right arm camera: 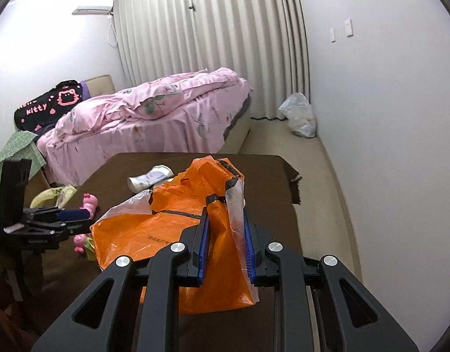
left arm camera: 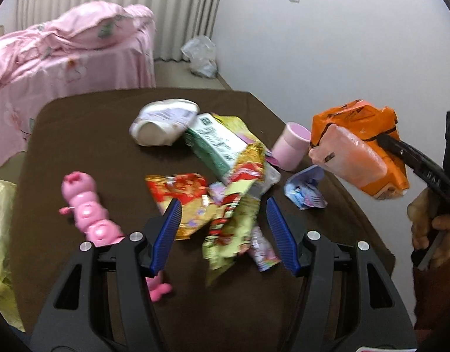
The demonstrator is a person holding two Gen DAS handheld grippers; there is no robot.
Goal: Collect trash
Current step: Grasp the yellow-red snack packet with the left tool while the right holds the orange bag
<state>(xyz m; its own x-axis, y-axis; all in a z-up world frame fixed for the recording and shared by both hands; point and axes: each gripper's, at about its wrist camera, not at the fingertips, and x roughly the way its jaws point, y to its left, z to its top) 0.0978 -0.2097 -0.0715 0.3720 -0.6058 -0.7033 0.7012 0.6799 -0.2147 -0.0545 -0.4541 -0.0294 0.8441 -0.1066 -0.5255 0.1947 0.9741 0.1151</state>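
A pile of crumpled snack wrappers [left arm camera: 233,205] lies on the brown table [left arm camera: 93,146], with a green-and-white carton [left arm camera: 216,143], a white bottle [left arm camera: 163,123] and a pale blue wrapper [left arm camera: 305,190] around it. My left gripper [left arm camera: 223,202] hovers over the pile, open, nothing pressed between its blue pads. To the right, my right gripper [left arm camera: 385,142] holds up an orange plastic bag [left arm camera: 360,146]. In the right wrist view the right gripper [right arm camera: 225,214] is shut on a fold of the orange bag [right arm camera: 154,228], which hangs over the table. The left gripper [right arm camera: 75,214] shows at the left.
A pink toy [left arm camera: 87,211] and a pink cup [left arm camera: 291,146] also sit on the table. A yellow bag [left arm camera: 2,249] is at the left edge. Beyond stand a bed with pink bedding [right arm camera: 154,117], curtains and a white plastic bag [right arm camera: 299,116] on the floor by the wall.
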